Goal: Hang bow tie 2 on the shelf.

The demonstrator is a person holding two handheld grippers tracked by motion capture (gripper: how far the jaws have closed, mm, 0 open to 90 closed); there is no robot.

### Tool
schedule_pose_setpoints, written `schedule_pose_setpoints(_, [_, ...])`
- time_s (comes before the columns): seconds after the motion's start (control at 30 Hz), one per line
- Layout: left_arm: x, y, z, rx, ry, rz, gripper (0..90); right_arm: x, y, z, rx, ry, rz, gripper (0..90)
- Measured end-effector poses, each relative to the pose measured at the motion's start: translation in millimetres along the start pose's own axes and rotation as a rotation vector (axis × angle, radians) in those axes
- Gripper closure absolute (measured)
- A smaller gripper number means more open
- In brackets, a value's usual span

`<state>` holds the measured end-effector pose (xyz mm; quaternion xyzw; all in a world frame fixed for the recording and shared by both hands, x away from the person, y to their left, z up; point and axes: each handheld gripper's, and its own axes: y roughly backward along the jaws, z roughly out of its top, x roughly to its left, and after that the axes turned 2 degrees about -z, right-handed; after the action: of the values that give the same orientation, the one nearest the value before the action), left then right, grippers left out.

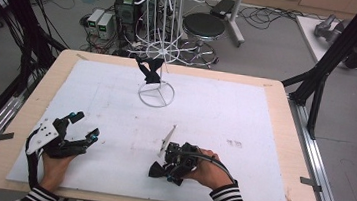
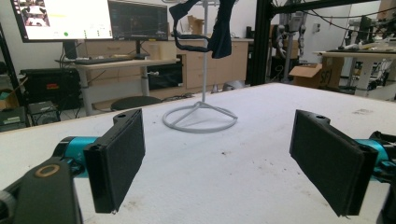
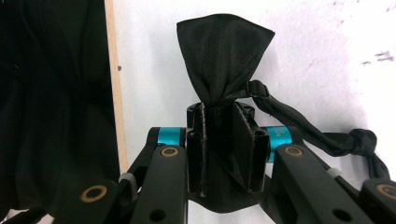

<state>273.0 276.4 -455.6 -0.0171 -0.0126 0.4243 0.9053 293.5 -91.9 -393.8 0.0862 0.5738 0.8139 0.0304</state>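
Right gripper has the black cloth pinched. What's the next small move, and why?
Probably lift the right gripper straight up: its jaws are shut on the black cloth, which lies low by the table's near edge, while the white stand waits far across. The left gripper is open.

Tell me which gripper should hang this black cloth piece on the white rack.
Right, probably. The right gripper is already shut on the black cloth piece, while the left gripper rests open and empty, no nearer the white rack.

- Wooden surface (image 1: 282,141) carries a white board (image 1: 225,115) over most of its top.
- A white wire stand (image 1: 156,94) sits on the board; well nearer the person than that stand, a pale strip (image 1: 166,140).
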Motion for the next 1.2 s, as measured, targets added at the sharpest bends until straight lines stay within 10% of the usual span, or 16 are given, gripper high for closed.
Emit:
schedule_pose_setpoints(0.5, [-0.3, -0.2, -0.1, -0.002, -0.002, 0.003, 18.6, -5.3, 20.1, -4.6, -0.161, -0.036, -0.040, 76.0])
schedule_pose_setpoints(1.2, [-0.8, 0.0, -0.2, -0.005, -0.005, 0.003, 18.7, -15.3, 60.3, -24.9, -0.562, -0.167, -0.157, 76.1])
